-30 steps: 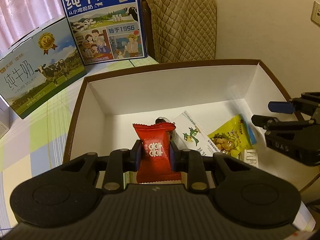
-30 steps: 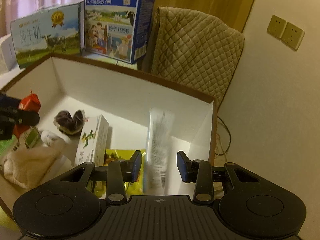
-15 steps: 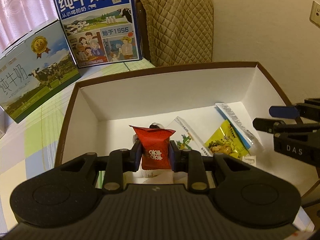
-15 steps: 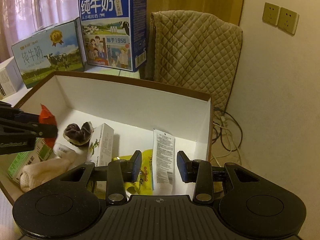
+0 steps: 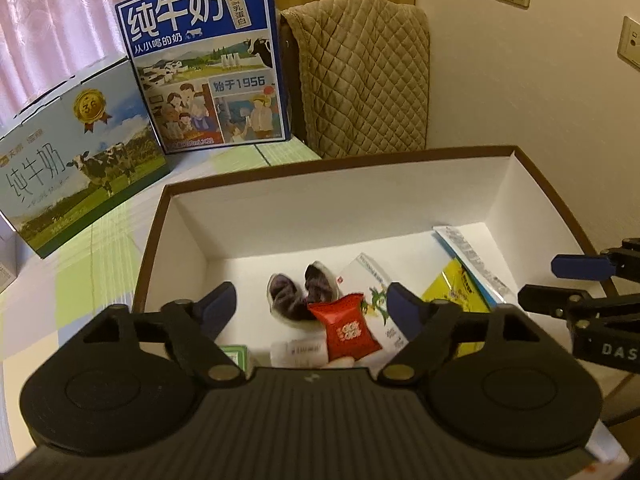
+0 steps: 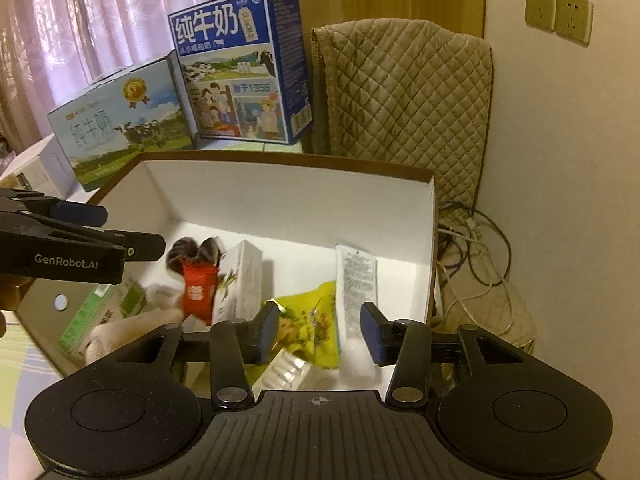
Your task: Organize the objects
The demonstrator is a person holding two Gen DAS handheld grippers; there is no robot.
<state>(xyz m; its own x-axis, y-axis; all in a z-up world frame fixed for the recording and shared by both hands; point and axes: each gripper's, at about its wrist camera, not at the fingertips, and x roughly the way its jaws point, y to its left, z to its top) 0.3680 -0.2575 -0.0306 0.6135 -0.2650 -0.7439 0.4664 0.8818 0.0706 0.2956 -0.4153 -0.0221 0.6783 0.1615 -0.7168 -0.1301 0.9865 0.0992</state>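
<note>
A white box with a brown rim (image 5: 320, 168) holds several small items. The red candy packet (image 5: 348, 328) lies loose in it, leaning on a dark purple wrapped sweet (image 5: 288, 296) and a small white carton (image 5: 372, 280). My left gripper (image 5: 310, 300) hovers above the packet, open, with nothing between its fingers. In the right wrist view the red packet (image 6: 198, 292) sits left of centre in the box (image 6: 280, 158). My right gripper (image 6: 319, 326) is open over a yellow snack bag (image 6: 308, 312) and a long white sachet (image 6: 356, 280), holding nothing.
A blue milk carton box (image 5: 204, 60) and a pale green one (image 5: 76, 160) stand behind the box on the checked tablecloth. A quilted beige cover (image 5: 360, 80) hangs at the back right. Cables (image 6: 472, 248) lie on the floor past the box's right wall.
My left gripper has opened and let go of the red packet, which has dropped into the box among the other items. The right gripper stays open and has drawn back a little.
</note>
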